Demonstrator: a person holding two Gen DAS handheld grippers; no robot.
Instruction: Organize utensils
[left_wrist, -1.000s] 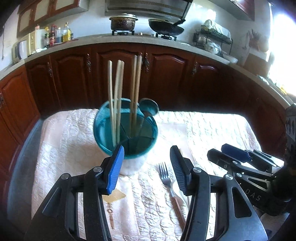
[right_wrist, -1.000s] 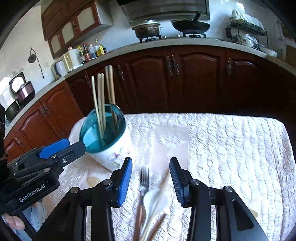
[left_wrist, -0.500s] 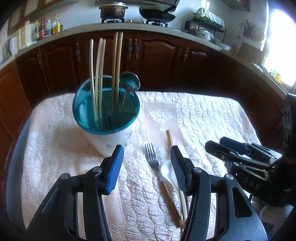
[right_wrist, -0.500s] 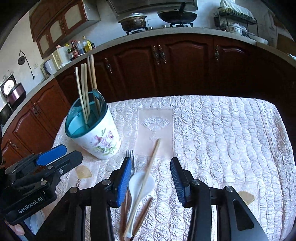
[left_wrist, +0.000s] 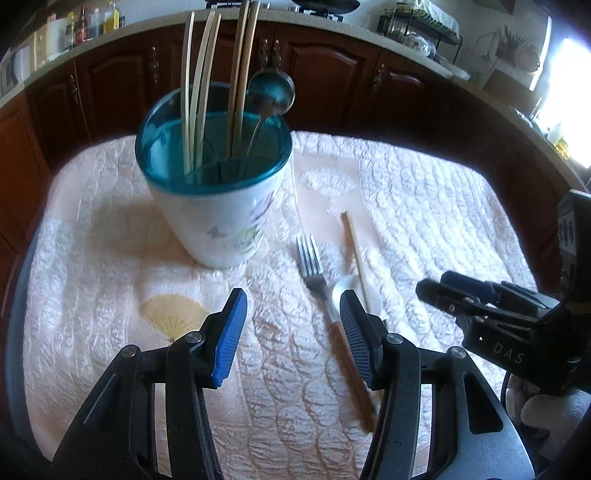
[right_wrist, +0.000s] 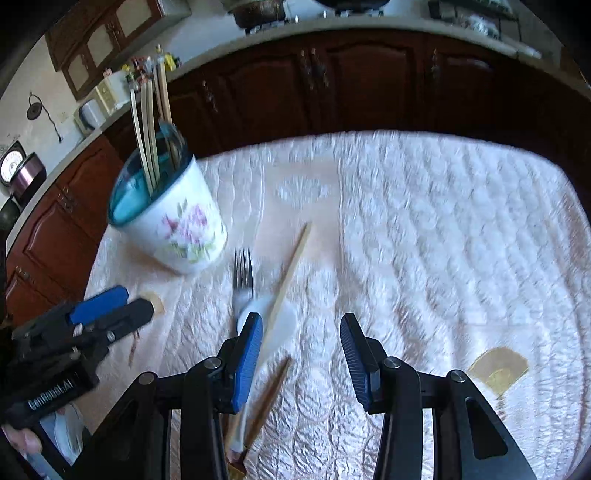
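A white floral utensil holder (left_wrist: 218, 206) with a teal rim stands on the quilted cloth and holds several chopsticks (left_wrist: 199, 85) and a metal ladle (left_wrist: 271, 92); it also shows in the right wrist view (right_wrist: 177, 225). A fork (left_wrist: 314, 273), a white spoon (left_wrist: 356, 291) and a loose chopstick (left_wrist: 354, 251) lie right of it. In the right wrist view the fork (right_wrist: 243, 277), spoon (right_wrist: 275, 325) and chopstick (right_wrist: 291, 269) lie just ahead of the left finger. My left gripper (left_wrist: 291, 336) is open and empty. My right gripper (right_wrist: 301, 358) is open and empty.
The quilted pink-white cloth (left_wrist: 424, 206) covers the table. Dark wooden cabinets (right_wrist: 332, 85) and a counter run behind it. The right gripper shows at the right of the left wrist view (left_wrist: 480, 306); the left gripper shows at the left of the right wrist view (right_wrist: 85, 325).
Both grippers have pulled back and up from the holder. The holder now looks farther off, and the fork, spoon and loose chopstick have come fully into view. Both stay open.
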